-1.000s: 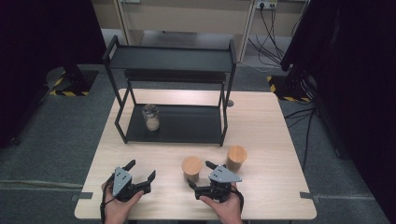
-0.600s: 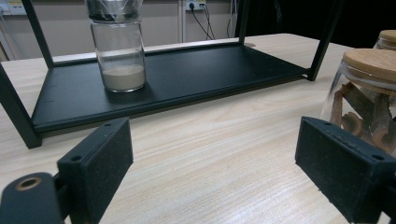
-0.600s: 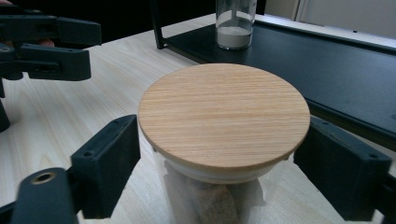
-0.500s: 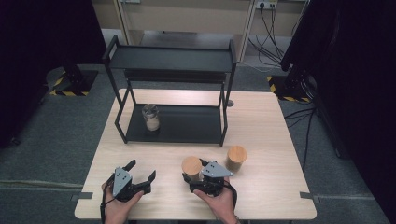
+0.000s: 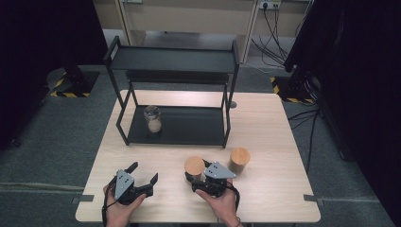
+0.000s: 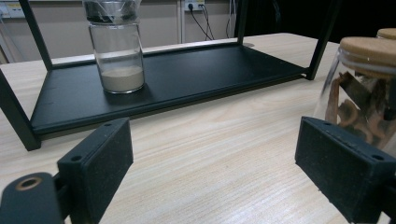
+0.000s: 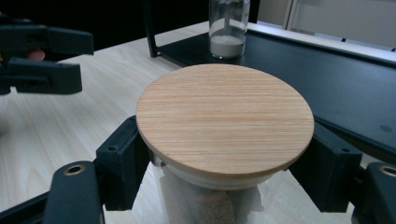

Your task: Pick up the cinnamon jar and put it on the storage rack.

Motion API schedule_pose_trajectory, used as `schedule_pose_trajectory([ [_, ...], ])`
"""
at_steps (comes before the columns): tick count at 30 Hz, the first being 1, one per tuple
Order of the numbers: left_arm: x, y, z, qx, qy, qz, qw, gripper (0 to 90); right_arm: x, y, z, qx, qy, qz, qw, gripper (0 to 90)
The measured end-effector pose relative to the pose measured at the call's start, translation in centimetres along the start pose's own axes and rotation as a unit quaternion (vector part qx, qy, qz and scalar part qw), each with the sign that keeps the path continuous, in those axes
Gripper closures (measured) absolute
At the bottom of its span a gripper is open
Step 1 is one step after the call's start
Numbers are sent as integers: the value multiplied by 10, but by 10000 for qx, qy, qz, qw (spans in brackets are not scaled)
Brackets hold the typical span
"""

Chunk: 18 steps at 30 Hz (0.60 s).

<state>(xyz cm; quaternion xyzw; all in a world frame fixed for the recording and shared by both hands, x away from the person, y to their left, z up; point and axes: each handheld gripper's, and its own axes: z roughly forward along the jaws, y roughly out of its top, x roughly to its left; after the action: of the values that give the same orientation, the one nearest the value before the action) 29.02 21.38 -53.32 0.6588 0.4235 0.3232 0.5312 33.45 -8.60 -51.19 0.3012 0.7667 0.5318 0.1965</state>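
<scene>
The right gripper (image 5: 202,176) has just been closing, and now its jaws clamp the glass jar (image 7: 224,140) with the wooden lid, just under that lid, near the table's (image 5: 265,118) front edge beside a second lidded jar (image 5: 239,160). The left gripper (image 5: 142,176) hovers off to the side, jaws wide apart, nothing between them. For a clean lift I'd say keep the squeeze square on the glass, not the lid, raise it straight and upright, and clear the neighbouring jar before heading toward the black rack (image 5: 179,125) where a small bottle (image 5: 153,119) already stands.
</scene>
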Motion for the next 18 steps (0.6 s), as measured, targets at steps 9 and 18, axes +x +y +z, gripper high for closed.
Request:
schedule_pose_trajectory([
  [9,0,0,0,-14,-1,1,10000,108,-3,12,4,-183,-152,87,9997,262],
  [18,-1,0,0,-16,-10,18,10000,108,-6,25,13,-326,-287,142,9990,262],
])
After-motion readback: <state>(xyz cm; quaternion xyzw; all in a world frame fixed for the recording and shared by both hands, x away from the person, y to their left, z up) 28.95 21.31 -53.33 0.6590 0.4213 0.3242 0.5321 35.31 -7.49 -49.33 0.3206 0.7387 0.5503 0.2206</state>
